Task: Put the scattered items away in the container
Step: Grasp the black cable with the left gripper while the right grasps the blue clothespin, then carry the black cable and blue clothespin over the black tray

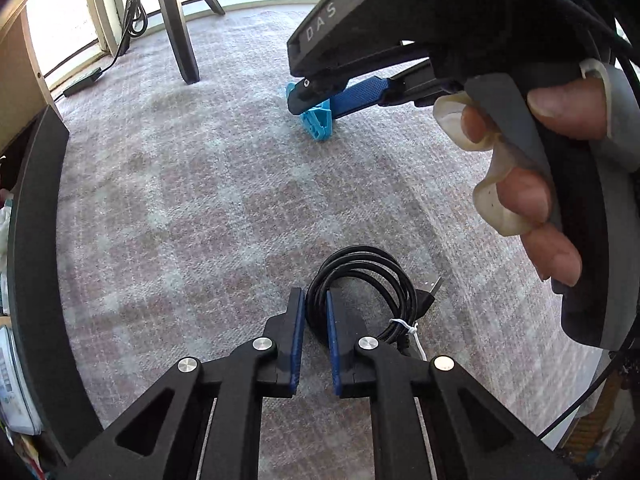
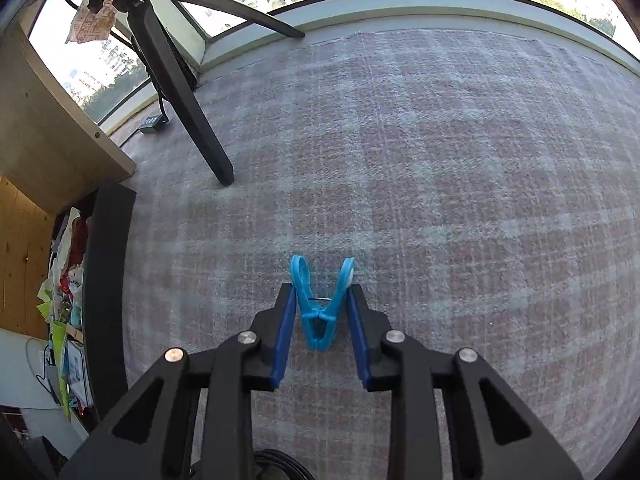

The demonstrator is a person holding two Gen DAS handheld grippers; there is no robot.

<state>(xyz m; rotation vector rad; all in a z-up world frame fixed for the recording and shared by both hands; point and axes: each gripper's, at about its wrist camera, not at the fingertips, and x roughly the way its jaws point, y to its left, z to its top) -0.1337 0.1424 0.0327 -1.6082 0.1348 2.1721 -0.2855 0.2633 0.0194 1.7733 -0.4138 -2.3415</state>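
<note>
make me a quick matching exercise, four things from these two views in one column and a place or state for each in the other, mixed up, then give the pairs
Things:
1. black cable
2. blue clothes peg
3. dark container
4. tripod leg

Places or states:
A. stands on the carpet near the window
B. coiled and tied, one side of the coil between the left gripper's fingers
C. at the carpet's left edge, beside clutter
D. lies between the right gripper's fingers

Pairs: 1-B, 2-D, 3-C, 4-A

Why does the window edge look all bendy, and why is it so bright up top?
Right wrist view: the fisheye lens curves the window sill, and daylight washes out the buildings beyond. Left wrist view: glare whitens the window behind the chair leg; the carpet stays sharp.
</note>
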